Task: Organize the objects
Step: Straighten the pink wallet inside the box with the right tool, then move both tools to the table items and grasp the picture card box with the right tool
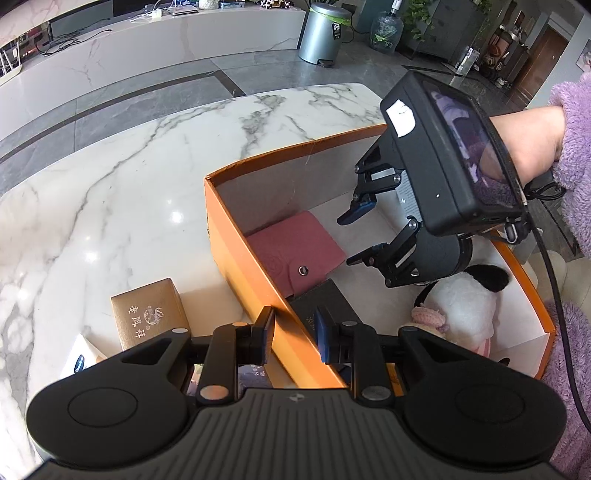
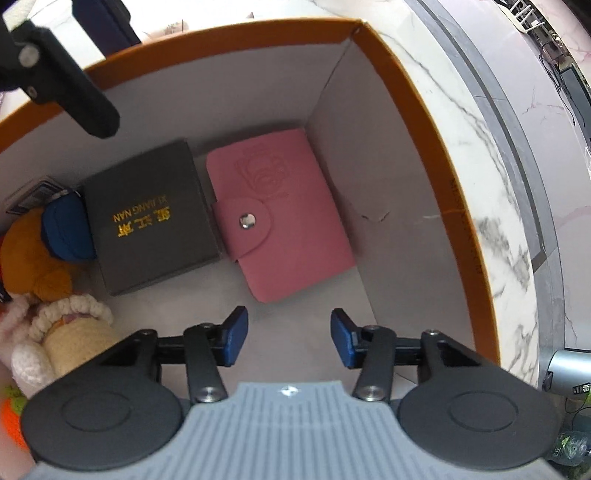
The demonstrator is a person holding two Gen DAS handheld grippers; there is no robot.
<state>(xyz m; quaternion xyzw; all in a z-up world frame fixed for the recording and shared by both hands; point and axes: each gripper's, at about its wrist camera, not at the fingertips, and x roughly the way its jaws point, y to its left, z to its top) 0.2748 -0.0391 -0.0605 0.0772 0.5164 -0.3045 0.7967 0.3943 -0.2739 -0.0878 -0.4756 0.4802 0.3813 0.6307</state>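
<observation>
An orange box (image 1: 243,254) with a white inside stands on the marble table (image 1: 110,192). In it lie a pink snap wallet (image 2: 280,218), a dark grey gift box with gold letters (image 2: 151,218) and soft toys (image 2: 44,251). My right gripper (image 2: 288,338) is open and empty, above the box floor just short of the wallet; it also shows in the left wrist view (image 1: 351,240). My left gripper (image 1: 295,334) is open and straddles the box's near wall, holding nothing. A gold box (image 1: 147,314) sits on the table outside the orange box.
A white and black plush (image 1: 469,302) and a crocheted doll (image 2: 70,332) lie in the box's other end. A white packet (image 1: 79,360) lies beside the gold box. A grey pedal bin (image 1: 321,33) stands on the floor beyond the table.
</observation>
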